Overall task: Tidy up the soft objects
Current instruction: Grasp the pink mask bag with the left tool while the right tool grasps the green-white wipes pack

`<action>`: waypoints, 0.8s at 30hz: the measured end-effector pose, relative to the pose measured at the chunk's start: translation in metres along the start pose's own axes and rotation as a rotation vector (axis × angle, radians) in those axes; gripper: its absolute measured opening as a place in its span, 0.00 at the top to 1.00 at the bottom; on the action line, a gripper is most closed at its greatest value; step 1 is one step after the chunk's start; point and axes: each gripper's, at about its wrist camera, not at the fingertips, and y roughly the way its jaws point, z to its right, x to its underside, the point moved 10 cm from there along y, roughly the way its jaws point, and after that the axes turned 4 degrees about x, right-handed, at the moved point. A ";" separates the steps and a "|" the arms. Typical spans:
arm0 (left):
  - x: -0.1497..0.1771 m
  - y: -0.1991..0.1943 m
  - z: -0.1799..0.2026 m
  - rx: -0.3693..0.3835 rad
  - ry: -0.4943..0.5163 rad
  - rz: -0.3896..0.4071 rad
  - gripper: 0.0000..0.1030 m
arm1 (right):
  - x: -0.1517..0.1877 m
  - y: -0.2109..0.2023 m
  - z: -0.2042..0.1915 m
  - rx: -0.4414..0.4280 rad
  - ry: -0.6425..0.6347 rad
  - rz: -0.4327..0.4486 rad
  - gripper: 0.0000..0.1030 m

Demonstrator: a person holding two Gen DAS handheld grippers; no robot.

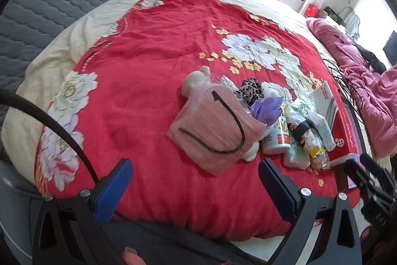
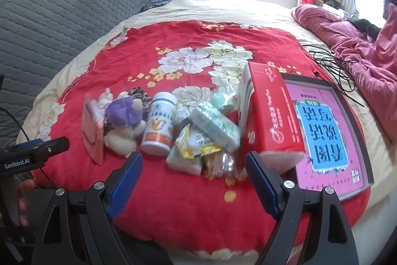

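Left wrist view. Left hand-held gripper (image 1: 196,180) found wide open, holding nothing, hovering over the near edge of the bed (image 1: 139,46). Pink bag (image 1: 213,126) with a dark strap noted just beyond the fingertips, lying partly over a white plush toy (image 1: 196,80). Leopard-print cloth (image 1: 251,90) and purple plush (image 1: 266,108) seen behind the bag, touching it. White bottle (image 1: 276,138) and crinkly packets (image 1: 305,140) packed close on the right, against a red box (image 1: 345,140). Right hand-held gripper (image 1: 367,173) glimpsed at the far right edge.

Right wrist view. Right hand-held gripper (image 2: 193,178) likewise spread wide and empty, aimed at the packets (image 2: 213,126) and white bottle (image 2: 158,126). Soft items grouped at the left of the pile: purple plush (image 2: 126,111) on a white plush toy (image 2: 121,138), pink bag (image 2: 93,131) standing on edge beside them. Red box (image 2: 268,116) and a pink and blue book (image 2: 327,131) occupying the right. Loose black cables (image 2: 335,68) lying farther right, near a pink duvet (image 2: 359,51).

Risks judged. Strap likely to snag a finger and drag the bag. Grasp on plush likely to topple the bottle, given contact. Slippery packets liable to be pinched along with soft goods. Hard clutter obstructing clear approach from the right.
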 end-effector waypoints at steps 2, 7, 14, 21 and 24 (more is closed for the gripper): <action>-0.002 0.008 0.006 0.010 0.019 -0.004 0.01 | -0.007 0.008 0.004 0.004 -0.002 -0.004 0.17; -0.005 0.036 0.018 -0.026 0.053 -0.035 0.01 | -0.017 0.025 0.014 0.037 -0.021 -0.013 0.17; -0.007 0.060 0.024 -0.058 0.064 -0.065 0.01 | -0.028 0.051 0.016 0.068 -0.105 -0.052 0.17; -0.011 0.072 0.014 -0.050 0.033 -0.079 0.02 | -0.039 0.090 0.005 0.131 -0.264 -0.091 0.18; -0.012 0.073 0.014 -0.023 0.017 -0.078 0.03 | -0.038 0.102 0.006 0.156 -0.304 -0.119 0.26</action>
